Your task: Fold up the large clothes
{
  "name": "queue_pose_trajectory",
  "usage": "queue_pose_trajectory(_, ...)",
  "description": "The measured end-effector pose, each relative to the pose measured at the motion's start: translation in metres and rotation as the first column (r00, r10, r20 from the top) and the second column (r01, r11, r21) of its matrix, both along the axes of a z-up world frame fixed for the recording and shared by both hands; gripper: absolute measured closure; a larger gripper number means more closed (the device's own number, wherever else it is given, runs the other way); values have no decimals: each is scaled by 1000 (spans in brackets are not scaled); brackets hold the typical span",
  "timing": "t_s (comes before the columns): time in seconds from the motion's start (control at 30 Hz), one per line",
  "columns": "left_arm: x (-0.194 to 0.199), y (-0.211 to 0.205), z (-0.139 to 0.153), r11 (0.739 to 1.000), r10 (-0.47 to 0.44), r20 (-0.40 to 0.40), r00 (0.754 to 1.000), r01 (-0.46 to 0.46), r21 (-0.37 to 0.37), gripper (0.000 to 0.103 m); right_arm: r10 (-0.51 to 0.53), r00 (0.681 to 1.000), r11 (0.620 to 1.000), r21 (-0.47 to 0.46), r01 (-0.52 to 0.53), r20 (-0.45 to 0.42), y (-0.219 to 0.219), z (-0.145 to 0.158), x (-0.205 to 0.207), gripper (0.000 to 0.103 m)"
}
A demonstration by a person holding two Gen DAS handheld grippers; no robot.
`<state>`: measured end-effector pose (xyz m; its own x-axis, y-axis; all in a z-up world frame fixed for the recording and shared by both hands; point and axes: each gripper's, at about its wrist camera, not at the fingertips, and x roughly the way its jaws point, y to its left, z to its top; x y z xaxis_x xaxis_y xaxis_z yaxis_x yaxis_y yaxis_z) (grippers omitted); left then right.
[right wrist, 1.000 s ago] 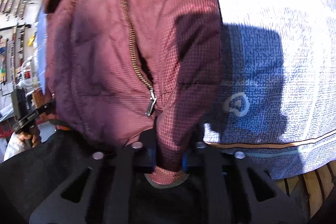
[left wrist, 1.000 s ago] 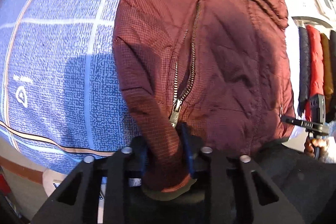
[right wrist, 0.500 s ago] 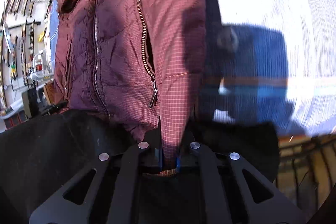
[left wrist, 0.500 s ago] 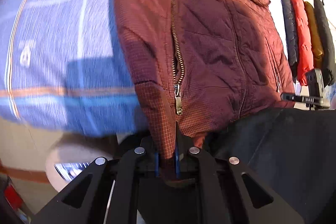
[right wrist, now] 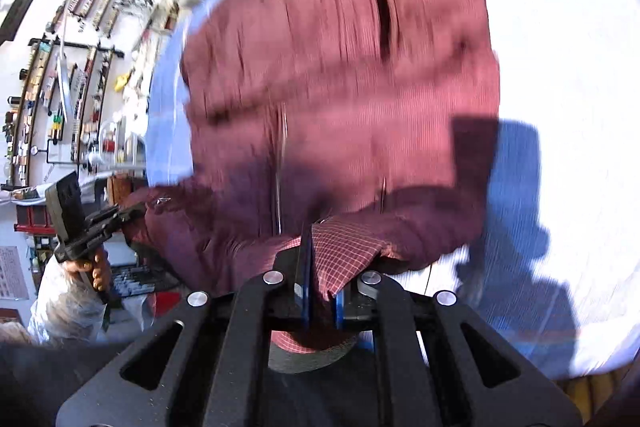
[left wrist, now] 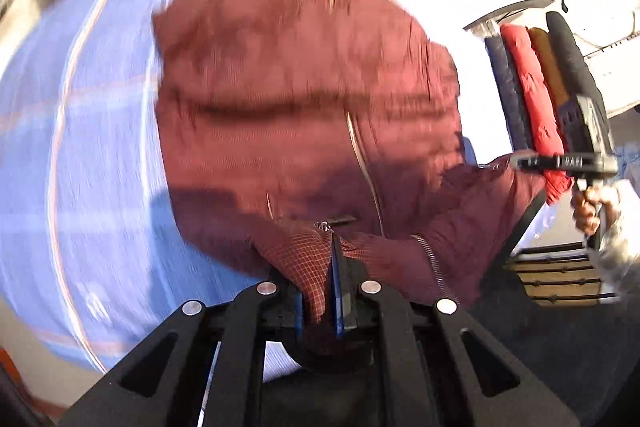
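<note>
A maroon quilted jacket (left wrist: pixel 304 99) with metal zippers hangs spread between both grippers above a blue patterned bed cover (left wrist: pixel 80 147); it is motion-blurred. My left gripper (left wrist: pixel 318 291) is shut on a checked maroon sleeve cuff (left wrist: pixel 308 259). My right gripper (right wrist: pixel 320 291) is shut on the other cuff (right wrist: pixel 340 247). The jacket (right wrist: pixel 340 67) fills the right wrist view too. Each gripper shows in the other's view: the right one (left wrist: pixel 560 163) at the right, the left one (right wrist: pixel 100 223) at the left, each gripping a bottom corner.
Hanging coats (left wrist: pixel 536 83) in navy, red, brown and black are at the right of the left wrist view. Wall racks of small goods (right wrist: pixel 64 67) are at the left of the right wrist view. The cover (right wrist: pixel 560 67) glares white in sunlight.
Both grippers have lifted and swung the jacket upward; it now hangs with the collar end farther away and blurred. The cuffs stay clamped in both grippers.
</note>
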<state>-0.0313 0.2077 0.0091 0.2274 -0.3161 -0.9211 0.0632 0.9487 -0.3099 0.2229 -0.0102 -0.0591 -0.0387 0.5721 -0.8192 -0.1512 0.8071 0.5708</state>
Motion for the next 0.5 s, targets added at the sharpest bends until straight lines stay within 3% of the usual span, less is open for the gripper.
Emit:
queue_pose_trajectory(0.2, 86, 38, 24, 993, 107, 120, 987, -113, 44, 93, -130, 990, 991, 35, 128, 63, -37, 32, 86, 94)
queue_pose_trajectory(0.33, 138, 48, 26, 987, 140, 152, 978, -150, 56, 92, -250, 968, 964, 97, 249, 7, -58, 31, 136, 94)
queue_pose_trajectory(0.5, 197, 50, 21, 977, 178, 161, 971, -194, 89, 92, -296, 955, 953, 71, 295, 0, -64, 29, 184, 94)
